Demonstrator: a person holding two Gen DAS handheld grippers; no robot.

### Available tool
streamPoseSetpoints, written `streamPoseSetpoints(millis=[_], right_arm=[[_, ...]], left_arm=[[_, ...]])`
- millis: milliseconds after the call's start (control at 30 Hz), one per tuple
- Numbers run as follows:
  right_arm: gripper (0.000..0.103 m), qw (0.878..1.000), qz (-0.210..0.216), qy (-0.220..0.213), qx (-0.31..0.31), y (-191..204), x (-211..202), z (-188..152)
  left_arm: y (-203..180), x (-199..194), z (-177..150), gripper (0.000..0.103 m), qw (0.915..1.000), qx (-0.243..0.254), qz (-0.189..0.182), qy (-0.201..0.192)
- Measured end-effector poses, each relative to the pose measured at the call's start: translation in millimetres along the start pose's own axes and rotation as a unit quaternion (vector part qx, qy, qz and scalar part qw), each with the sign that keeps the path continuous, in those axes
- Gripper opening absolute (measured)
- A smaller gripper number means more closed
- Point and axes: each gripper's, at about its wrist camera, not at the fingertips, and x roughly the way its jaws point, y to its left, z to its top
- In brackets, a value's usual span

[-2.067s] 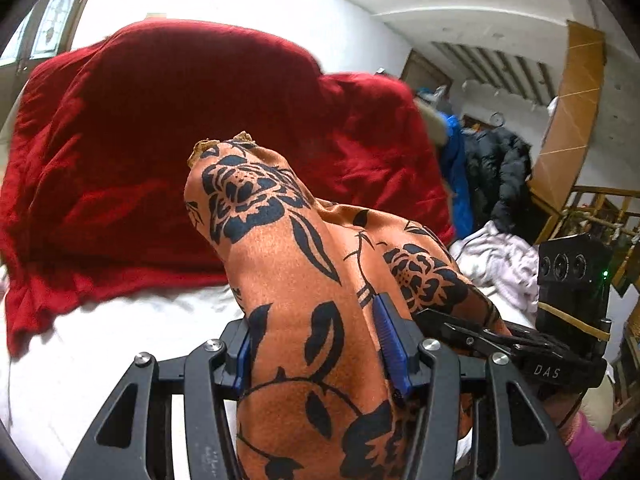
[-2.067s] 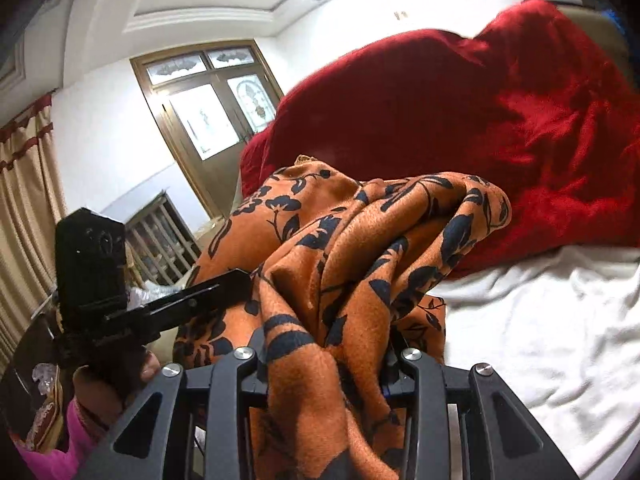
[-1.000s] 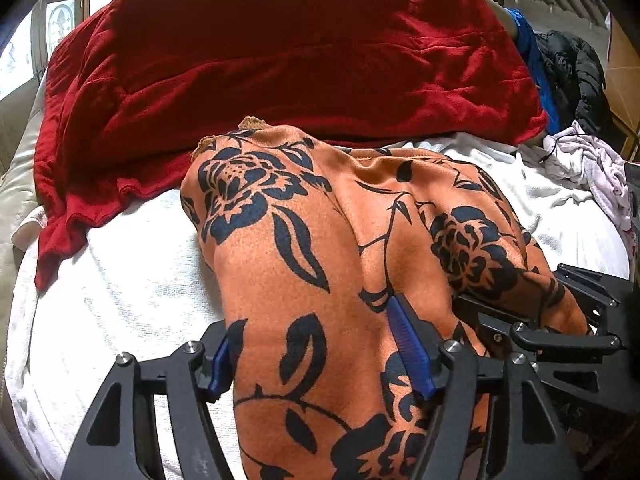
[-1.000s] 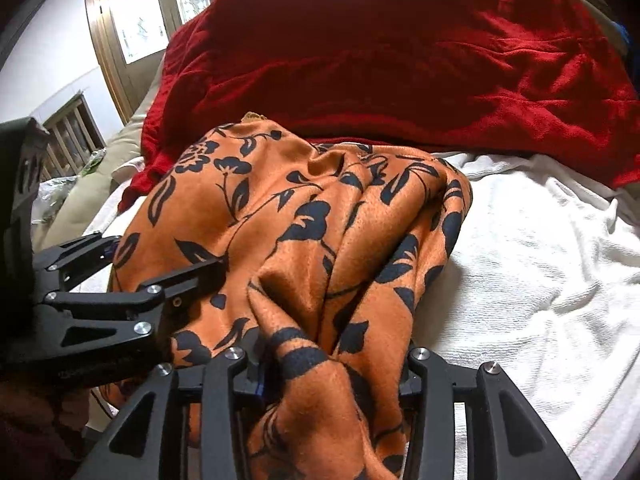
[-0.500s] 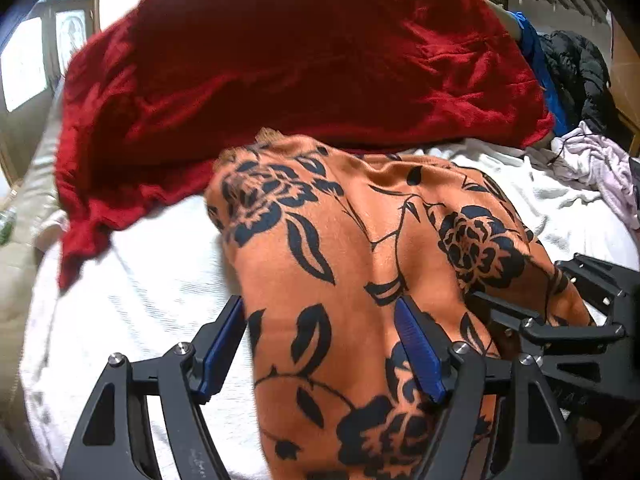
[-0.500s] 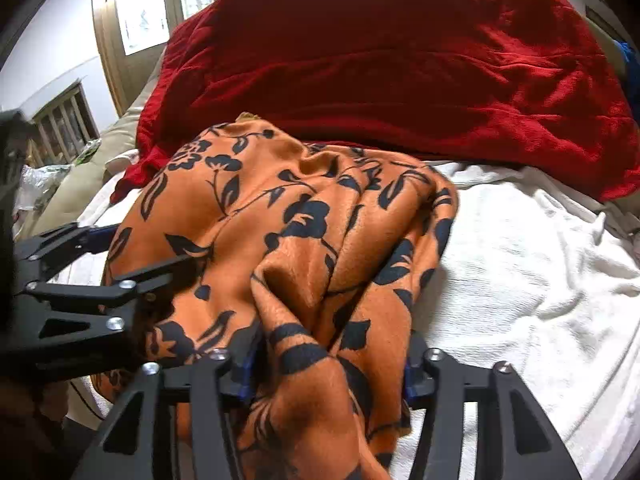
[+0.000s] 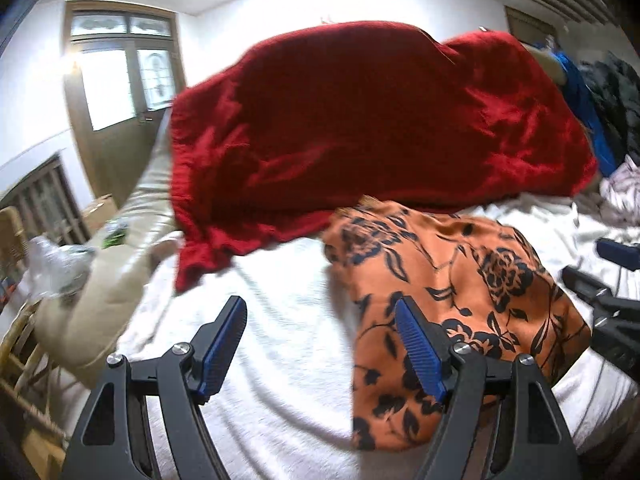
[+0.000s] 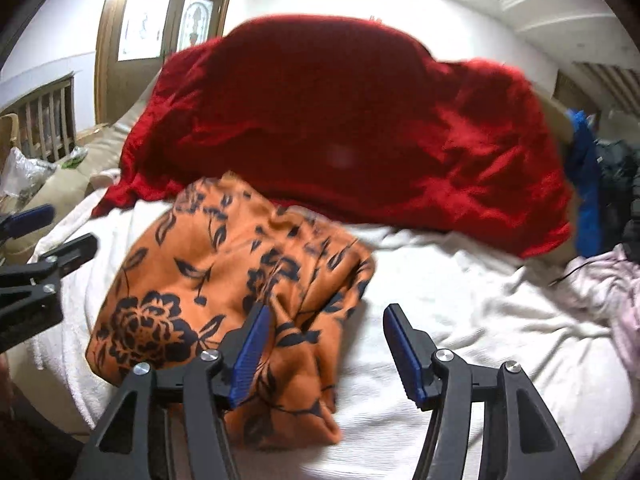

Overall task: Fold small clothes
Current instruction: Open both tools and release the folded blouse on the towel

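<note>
Spreading wide at the bottom of the left wrist view, the left gripper [image 7: 320, 344] is opening its jaws, and nothing is sitting between them but the white bedsheet [image 7: 280, 352] underneath. Its blue pads [image 7: 222, 350] are hanging clear of any cloth, with the right-hand finger crossing in front of the garment's near edge.

Over in the right wrist view, the right gripper [image 8: 324, 344] is opening its jaws too, at the bottom centre of the frame, gripping nothing; only white sheet is showing in the gap. Its left-hand finger is overlapping the cloth in the picture, though whether it is touching is not clear.

Just beyond both tools, the orange floral garment [image 7: 452, 288] is lying on the bed, folded into a rumpled bundle: lower right of the left wrist view, lower left of the right wrist view [image 8: 224, 292]. The opposite gripper is poking in at the edge of each frame beside it.

Farther back, a red blanket [image 7: 360, 132] is heaping up across the middle of both views, its lower edge running right behind the garment. At the far right, blue and dark clothing [image 8: 588, 200] is piling up, and a wooden door [image 7: 116, 96] is standing in the upper left.
</note>
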Motion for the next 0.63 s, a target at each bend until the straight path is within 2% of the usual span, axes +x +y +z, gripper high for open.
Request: streamPoseSetpoints(millis=[67, 300, 633], right_arm=[[0.063, 1.000, -0.009, -0.010, 0.001, -4, -13, 2], [0.064, 1.000, -0.007, -0.020, 0.004, -14, -37, 5], [0.064, 1.000, 0.002, -0.014, -0.008, -8, -24, 7]], left_arm=[[6, -9, 0, 0.086, 0.9998, -0.012, 0.016, -0.002], [24, -24, 5, 0.087, 0.9971, -0.063, 0.043, 0.006], [9, -25, 7, 0.087, 0.9993, -0.034, 0.002, -0.012]])
